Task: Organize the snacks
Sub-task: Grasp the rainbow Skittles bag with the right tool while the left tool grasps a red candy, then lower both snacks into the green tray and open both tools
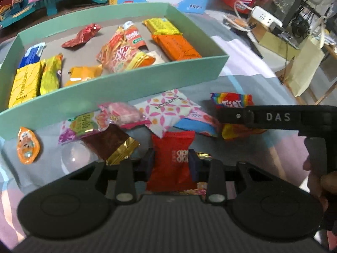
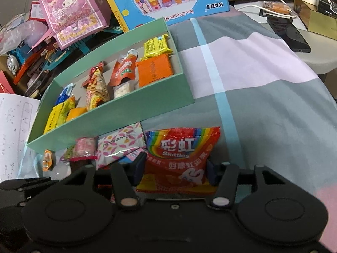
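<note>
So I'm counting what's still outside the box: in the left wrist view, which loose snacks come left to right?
Orange jelly cup → brown-and-gold packet → red packet between the left gripper fingers → Skittles bag.

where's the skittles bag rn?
Skittles bag sits between the right gripper fingers, on the bedsheet just outside the green box's near wall.

box (image 1: 118,86): behind loose snack pile (image 1: 147,122) | wrapped bar (image 1: 175,45): in box, right end | phone (image 2: 288,34): probably far right
</note>
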### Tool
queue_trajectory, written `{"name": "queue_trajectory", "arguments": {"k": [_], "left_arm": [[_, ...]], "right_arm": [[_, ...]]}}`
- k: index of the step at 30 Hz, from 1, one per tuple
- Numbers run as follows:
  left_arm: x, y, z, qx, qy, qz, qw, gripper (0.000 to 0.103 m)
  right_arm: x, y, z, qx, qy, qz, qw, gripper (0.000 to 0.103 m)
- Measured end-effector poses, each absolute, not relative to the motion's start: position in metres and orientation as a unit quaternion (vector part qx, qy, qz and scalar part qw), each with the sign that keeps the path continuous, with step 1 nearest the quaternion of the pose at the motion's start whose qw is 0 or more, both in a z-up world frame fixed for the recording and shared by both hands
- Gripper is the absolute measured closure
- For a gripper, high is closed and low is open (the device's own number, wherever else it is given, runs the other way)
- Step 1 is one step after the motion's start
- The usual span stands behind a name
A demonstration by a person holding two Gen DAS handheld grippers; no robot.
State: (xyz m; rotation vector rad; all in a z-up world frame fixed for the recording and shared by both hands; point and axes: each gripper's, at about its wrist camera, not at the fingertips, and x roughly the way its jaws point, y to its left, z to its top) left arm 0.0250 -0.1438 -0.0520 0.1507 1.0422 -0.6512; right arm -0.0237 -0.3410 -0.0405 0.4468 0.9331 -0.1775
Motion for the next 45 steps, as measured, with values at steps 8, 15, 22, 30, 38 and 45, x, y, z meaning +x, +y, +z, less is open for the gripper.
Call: {"name": "queue_trajectory", "arguments": {"k": [8,15,22,30,38,45], "left_arm": [[0.021,-0.121,-0.014,0.024,0.456,-0.316,0.832,0.07],[0.058,-0.092,0.016,0.006,0.412,-0.274,0.869,0.07],[0.129,-0.078,0.017,-0.007,0.407,-0.225,0.885,0.07],[0.191,-0.084,-0.007,-0.015,0.425,-0.203,0.882,0.07],[0.202,-0.09,-0.016,-0.012,0.41,-0.165,0.897,0.0],[0.193,-0.092,-0.017,-0.016,0.424,-0.165,0.89,0.0]], "right_arm": [[-0.03,-0.336,0.005,0.221,0.415,-0.072,0.88,0.048],[0.014,-0.312,0.043,0.219,0.399,-0.02,0.89,0.048],[0.096,-0.28,0.047,0.206,0.407,0.016,0.89,0.048],[0.176,-0.267,0.023,0.2,0.426,0.029,0.882,0.048],[0.204,-0.275,0.009,0.212,0.408,0.022,0.888,0.003],[0.187,-0.287,0.007,0.228,0.412,0.006,0.882,0.0]]}}
